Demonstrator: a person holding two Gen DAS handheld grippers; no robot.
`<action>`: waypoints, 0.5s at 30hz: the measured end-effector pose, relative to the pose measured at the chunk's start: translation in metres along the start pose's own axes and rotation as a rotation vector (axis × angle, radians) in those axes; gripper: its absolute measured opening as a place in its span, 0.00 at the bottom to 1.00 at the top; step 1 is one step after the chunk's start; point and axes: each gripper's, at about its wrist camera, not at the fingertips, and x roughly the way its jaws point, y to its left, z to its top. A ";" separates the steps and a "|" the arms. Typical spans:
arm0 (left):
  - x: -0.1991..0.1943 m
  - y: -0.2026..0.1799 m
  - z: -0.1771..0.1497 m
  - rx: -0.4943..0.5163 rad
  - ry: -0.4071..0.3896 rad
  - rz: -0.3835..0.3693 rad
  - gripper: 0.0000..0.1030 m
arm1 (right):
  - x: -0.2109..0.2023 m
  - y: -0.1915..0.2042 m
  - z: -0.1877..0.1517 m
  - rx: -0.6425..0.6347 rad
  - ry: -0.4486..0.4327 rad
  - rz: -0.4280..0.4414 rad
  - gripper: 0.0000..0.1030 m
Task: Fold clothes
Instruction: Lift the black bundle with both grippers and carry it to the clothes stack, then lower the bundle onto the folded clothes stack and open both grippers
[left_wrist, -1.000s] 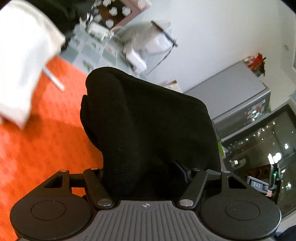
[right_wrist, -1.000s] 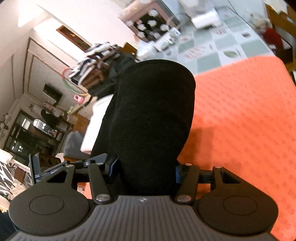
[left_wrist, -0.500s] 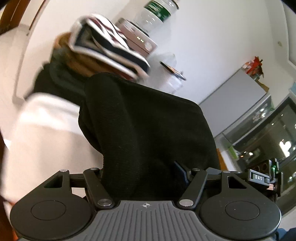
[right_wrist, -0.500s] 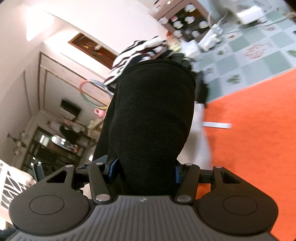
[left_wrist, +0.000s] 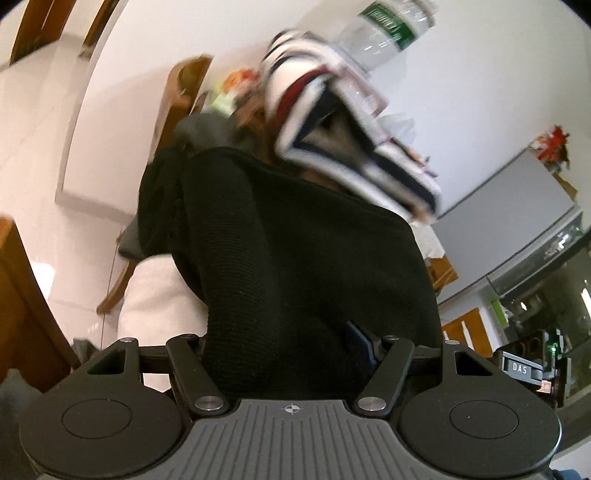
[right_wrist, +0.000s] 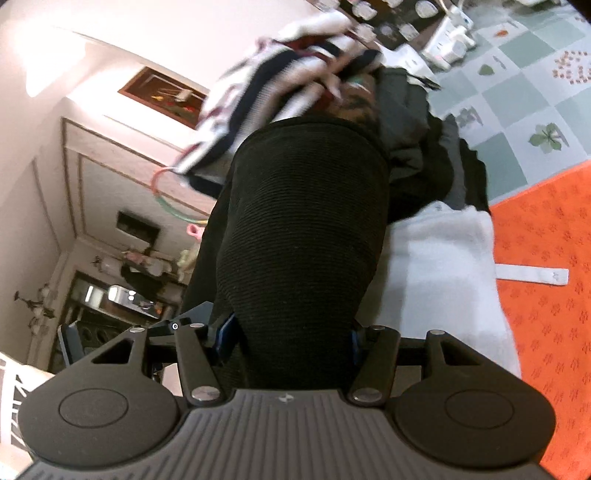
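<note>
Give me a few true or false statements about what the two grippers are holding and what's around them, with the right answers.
1. Both grippers are clamped on a black knit garment. True.
2. The right gripper is empty. False: the black garment fills it.
3. A white folded cloth lies beside an orange tablecloth. True.
4. The striped garment ahead is green and yellow. False: it is white, navy and red.
5. The left gripper holds a bottle. False: it holds the black garment.

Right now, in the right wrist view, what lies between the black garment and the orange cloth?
A folded white garment lies there, beside the black garment and the orange cloth.
</note>
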 end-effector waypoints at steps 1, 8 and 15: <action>0.008 0.008 -0.003 -0.017 0.005 0.011 0.67 | 0.008 -0.009 0.001 0.011 0.014 -0.018 0.63; 0.023 0.060 -0.011 -0.146 -0.037 0.016 0.75 | 0.025 -0.066 -0.009 0.068 0.026 -0.030 0.76; -0.016 0.054 -0.024 -0.136 -0.157 0.032 0.75 | -0.009 -0.056 -0.010 0.025 -0.058 -0.085 0.78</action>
